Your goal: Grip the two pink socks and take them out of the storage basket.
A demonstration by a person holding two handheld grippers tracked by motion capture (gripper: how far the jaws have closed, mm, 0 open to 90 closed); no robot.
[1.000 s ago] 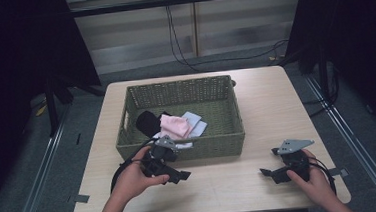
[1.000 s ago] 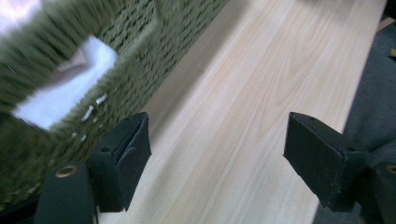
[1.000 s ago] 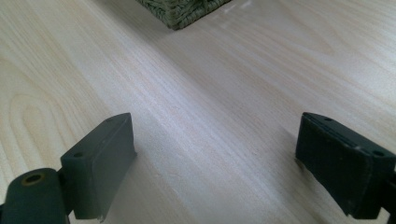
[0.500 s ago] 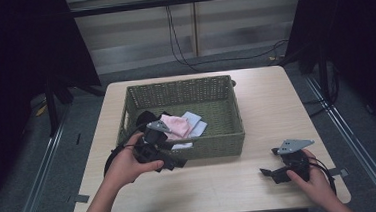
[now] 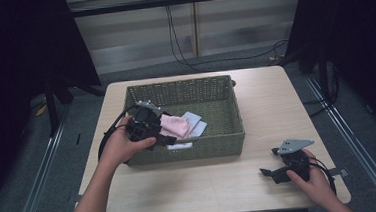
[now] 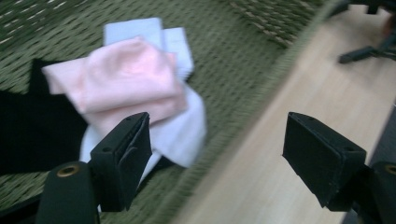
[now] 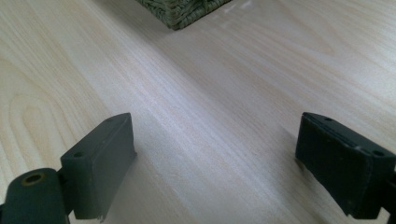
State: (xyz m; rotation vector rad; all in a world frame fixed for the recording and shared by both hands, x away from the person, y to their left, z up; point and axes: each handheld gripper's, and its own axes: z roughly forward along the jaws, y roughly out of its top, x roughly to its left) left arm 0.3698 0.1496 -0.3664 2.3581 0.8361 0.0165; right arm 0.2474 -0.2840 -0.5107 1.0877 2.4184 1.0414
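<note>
Pale wood table (image 5: pixel 256 106) in a dim room, dark curtains at both sides. On the table, a green woven basket (image 5: pixel 225 98). Inside the basket, a small heap of folded cloths: pink cloth (image 6: pixel 126 79) on top, white cloth (image 6: pixel 180 128) under it, something black (image 6: pixel 28 130) just beside. Left gripper (image 6: pixel 217 154) up over the near left edge of the basket, jaws wide apart, holding nothing, pointed at the pink cloth, one jaw just in front of the heap. Right gripper (image 5: pixel 271 173) low on the table near the front right corner, well apart from the basket, jaws wide apart too, bare wood between them.
</note>
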